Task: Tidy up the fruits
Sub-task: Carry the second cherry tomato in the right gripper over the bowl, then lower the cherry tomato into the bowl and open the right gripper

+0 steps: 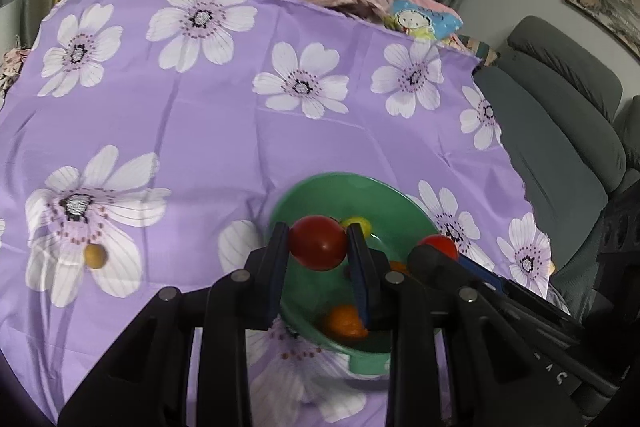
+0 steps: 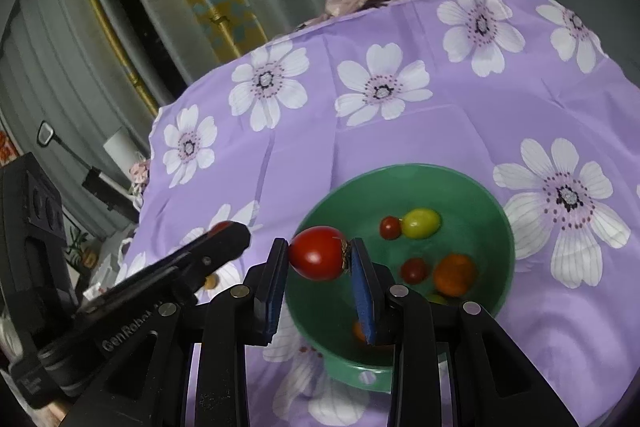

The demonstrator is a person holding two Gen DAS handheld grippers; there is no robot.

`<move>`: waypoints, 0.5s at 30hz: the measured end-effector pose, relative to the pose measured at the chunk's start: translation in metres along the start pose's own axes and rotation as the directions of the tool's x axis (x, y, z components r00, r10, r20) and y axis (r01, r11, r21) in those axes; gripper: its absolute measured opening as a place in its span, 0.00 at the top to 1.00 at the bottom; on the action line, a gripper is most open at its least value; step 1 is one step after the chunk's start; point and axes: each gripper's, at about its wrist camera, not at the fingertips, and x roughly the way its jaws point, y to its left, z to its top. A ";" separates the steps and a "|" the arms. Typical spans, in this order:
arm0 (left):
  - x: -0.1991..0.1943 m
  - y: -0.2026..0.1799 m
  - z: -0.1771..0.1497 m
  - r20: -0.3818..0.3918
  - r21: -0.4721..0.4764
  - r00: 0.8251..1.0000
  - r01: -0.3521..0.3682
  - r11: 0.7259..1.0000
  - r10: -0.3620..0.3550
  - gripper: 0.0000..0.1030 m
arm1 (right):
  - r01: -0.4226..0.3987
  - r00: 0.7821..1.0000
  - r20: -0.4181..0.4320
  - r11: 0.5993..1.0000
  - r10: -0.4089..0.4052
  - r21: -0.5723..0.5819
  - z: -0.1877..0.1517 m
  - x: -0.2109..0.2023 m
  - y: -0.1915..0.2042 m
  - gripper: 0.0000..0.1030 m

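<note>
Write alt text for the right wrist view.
The right gripper holds a red tomato above the near rim of a green bowl that contains small red, yellow and orange fruits. The bowl sits on a purple floral tablecloth; the left gripper enters at left.

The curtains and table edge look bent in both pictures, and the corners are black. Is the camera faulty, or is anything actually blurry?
Not faulty: both wrist views are fisheye, which bows the curtains and tablecloth edge and blackens the corners. Left wrist view: soft, even light, the held red tomato sharp. Right wrist view: slightly smeared, most visibly the fruit in the green bowl.
</note>
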 end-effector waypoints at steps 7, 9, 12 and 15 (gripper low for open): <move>0.025 -0.023 -0.007 -0.045 0.032 0.999 0.001 0.999 0.000 0.72 | 0.031 1.000 -0.007 0.997 -0.031 0.075 0.004 0.001 -0.030 0.68; 0.033 -0.026 -0.010 -0.066 0.036 0.998 0.004 0.999 -0.002 0.72 | 0.044 0.999 -0.014 0.995 -0.043 0.092 0.004 0.003 -0.036 0.68; 0.043 -0.029 -0.013 -0.085 0.037 0.996 -0.001 0.999 0.004 0.72 | 0.057 0.998 -0.022 0.992 -0.055 0.113 0.004 0.004 -0.047 0.68; 0.052 -0.030 -0.019 -0.107 0.041 0.994 -0.013 0.999 0.017 0.72 | 0.071 0.997 -0.035 0.988 -0.067 0.135 0.004 0.006 -0.059 0.68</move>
